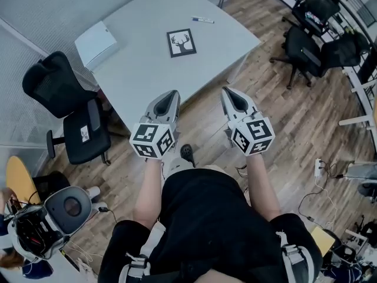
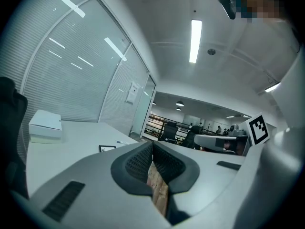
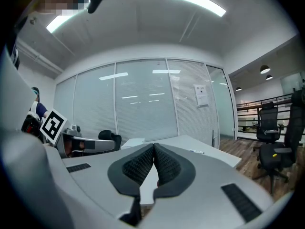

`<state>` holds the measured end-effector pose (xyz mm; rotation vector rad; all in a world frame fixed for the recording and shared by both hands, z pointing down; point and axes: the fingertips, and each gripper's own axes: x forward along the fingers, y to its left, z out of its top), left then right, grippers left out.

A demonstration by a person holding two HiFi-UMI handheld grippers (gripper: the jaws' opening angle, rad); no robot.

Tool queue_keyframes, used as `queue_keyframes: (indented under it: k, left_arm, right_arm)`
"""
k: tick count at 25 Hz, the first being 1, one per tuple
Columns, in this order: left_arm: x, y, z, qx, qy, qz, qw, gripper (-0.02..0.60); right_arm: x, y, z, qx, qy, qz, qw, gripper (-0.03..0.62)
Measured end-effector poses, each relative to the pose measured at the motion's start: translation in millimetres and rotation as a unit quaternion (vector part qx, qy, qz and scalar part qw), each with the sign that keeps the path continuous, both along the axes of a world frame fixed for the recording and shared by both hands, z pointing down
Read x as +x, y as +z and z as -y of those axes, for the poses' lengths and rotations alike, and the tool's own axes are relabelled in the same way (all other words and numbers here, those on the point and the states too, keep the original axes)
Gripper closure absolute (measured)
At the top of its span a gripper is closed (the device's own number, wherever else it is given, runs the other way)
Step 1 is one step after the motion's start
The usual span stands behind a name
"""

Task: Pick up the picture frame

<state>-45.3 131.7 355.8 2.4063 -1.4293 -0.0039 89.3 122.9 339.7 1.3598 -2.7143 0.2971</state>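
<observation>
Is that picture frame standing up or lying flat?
Lying flat: the picture frame rests face up on the table, its whole front showing from above.

From my screen the worktop [image 1: 147, 69] reads pale grey, plain and unpatterned. The picture frame [image 1: 181, 42] has a black border, a white mat and a black antlered deer head. The box [image 1: 96, 43] is white. The marker [image 1: 202, 20] is white with dark ends. The office chair [image 1: 70, 111] is black. The floor [image 1: 306, 117] shows brown wood-grain planks. The left hand-held gripper [image 1: 172, 93] and right hand-held gripper [image 1: 227, 91] both have light grey shells, and each of the 2 carries a cube of black-and-white square markers. Their pads [image 2: 138, 163] are black with a fine dotted texture. The person's clothing [image 1: 206, 217] is black.
</observation>
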Motion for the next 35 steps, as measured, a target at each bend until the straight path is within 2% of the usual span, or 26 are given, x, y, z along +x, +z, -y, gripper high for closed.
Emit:
queue_keyframes:
  k: [10,20,26,30,33,35]
  left_arm:
    - [-51.6,11.8,71.8,-0.002,0.014,-0.003,0.9999,0.557]
    - [-65.9,46.5,124.6,-0.031,-0.002,-0.005,0.9995,0.557]
    - [-71.9,58.0,174.3,-0.041,-0.017,0.011,0.9990,0.555]
    - [-77.5,54.7,226.0,-0.041,-0.033,0.009,0.9986,0.554]
    - [-74.9,58.2,261.6,-0.049,-0.039,0.008,0.9980,0.551]
    - [-71.4,60.3,283.5,-0.057,-0.041,0.008,0.9975,0.527]
  right_arm:
    - [-53.1,14.8,72.1,-0.014,0.021,-0.001,1.000,0.576]
    - [-71.3,51.6,123.2,-0.046,-0.004,-0.016,0.999,0.576]
    - [-73.0,60.6,188.7,-0.048,0.001,-0.008,0.999,0.576]
    - [-75.8,57.4,241.5,-0.044,-0.009,-0.004,0.999,0.576]
    - [-77.6,63.1,277.8,-0.058,-0.028,-0.006,0.998,0.522]
    - [-75.9,65.3,300.9,-0.065,-0.033,-0.005,0.997,0.522]
